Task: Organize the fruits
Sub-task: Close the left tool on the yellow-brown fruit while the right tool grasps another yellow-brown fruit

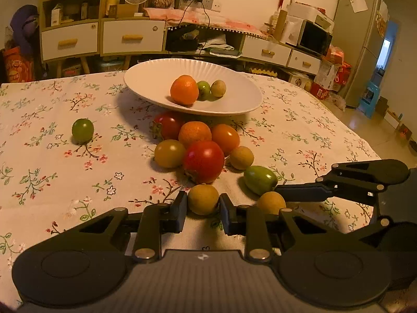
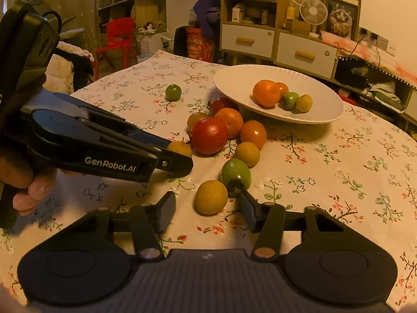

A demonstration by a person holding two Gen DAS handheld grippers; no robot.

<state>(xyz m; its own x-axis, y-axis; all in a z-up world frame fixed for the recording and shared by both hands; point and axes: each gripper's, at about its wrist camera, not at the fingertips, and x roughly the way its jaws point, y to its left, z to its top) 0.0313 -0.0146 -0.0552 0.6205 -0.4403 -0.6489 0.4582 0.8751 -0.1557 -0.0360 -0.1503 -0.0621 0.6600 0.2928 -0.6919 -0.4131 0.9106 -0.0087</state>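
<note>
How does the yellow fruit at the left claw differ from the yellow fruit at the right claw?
The left claw is shut on its yellow fruit, both pads pressing its sides. The right claw's yellow fruit lies between the fingers of the right claw with gaps either side, not gripped. It sits beside a green fruit. Both are round and rest on the floral tablecloth.

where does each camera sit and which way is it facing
Left wrist: sits on the left gripper, looking forward and down over the table; its fingers are shut on a small yellow fruit, and the right gripper's fingers enter from the right.
Right wrist: sits on the right gripper, facing the fruit pile; another yellow fruit lies between its open fingers, and the left gripper and a hand show at left.
Both share the white plate, red tomato and floral tablecloth.
</note>
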